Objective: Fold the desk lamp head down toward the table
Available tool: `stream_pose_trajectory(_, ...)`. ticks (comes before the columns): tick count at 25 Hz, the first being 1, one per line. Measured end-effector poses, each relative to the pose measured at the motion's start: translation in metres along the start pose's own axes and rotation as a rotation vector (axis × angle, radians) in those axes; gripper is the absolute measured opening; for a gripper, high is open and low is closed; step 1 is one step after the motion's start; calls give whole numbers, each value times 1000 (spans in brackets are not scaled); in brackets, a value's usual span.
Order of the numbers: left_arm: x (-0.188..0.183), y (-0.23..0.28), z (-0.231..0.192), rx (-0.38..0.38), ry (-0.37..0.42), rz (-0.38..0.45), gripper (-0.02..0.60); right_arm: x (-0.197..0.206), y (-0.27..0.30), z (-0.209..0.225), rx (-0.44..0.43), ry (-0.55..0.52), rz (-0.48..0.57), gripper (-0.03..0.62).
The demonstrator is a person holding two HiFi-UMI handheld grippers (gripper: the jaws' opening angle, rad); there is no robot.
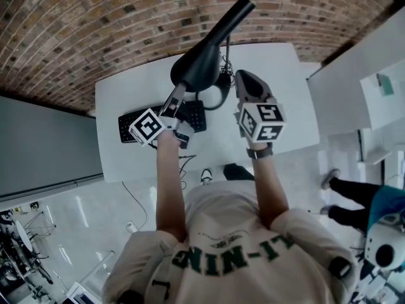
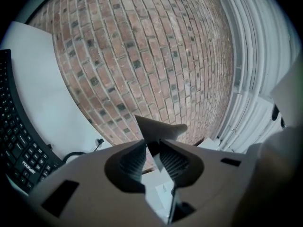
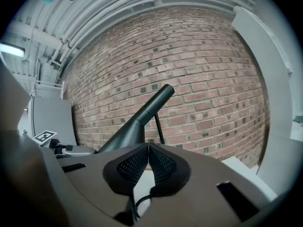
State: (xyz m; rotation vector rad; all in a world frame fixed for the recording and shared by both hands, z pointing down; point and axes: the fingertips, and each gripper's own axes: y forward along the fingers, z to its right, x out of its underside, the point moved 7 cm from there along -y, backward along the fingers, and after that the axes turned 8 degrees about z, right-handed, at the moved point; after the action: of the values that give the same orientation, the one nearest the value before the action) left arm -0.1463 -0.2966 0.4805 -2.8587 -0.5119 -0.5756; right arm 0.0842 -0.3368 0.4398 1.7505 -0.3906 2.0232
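Observation:
The black desk lamp's cone-shaped head (image 1: 201, 62) hangs over the white table (image 1: 278, 75), and its neck (image 1: 237, 12) slants up to the right. My left gripper (image 1: 176, 98) reaches the head's lower rim. In the left gripper view the jaws of that gripper (image 2: 152, 146) stand a little apart, with a dark pointed edge of the lamp (image 2: 158, 129) in the gap. My right gripper (image 1: 244, 76) hovers just right of the head, shut and empty. The right gripper view has the lamp head (image 3: 135, 126) beyond the closed pads of that gripper (image 3: 148, 149).
A black keyboard (image 1: 128, 124) lies on the table under my left hand and fills the left edge (image 2: 14, 141) of the left gripper view. A black cable (image 1: 218, 97) loops beneath the lamp. A brick wall (image 1: 95, 24) backs the table. A person's legs (image 1: 342, 198) stand at the right.

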Motion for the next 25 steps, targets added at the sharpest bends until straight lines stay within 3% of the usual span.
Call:
stream_pose_trajectory(3, 2, 4, -11, -31, 33, -24, 90, 4, 2, 6, 11, 3, -8, 5)
stream_pose_trajectory(7, 16, 18, -17, 19, -83, -27, 94, 13, 6, 14, 21, 13, -25, 5)
stream_pose_trajectory(14, 30, 30, -46, -53, -78, -66, 94, 22, 9, 30, 50, 34, -47, 5)
stream_pose_trajectory(19, 34, 37, -45, -22, -140, -28, 97, 26, 4, 39, 72, 40, -55, 5)
stream_pose_trajectory(25, 31, 39, -45, -4, -151, -9, 97, 25, -5, 51, 98, 42, -50, 5)
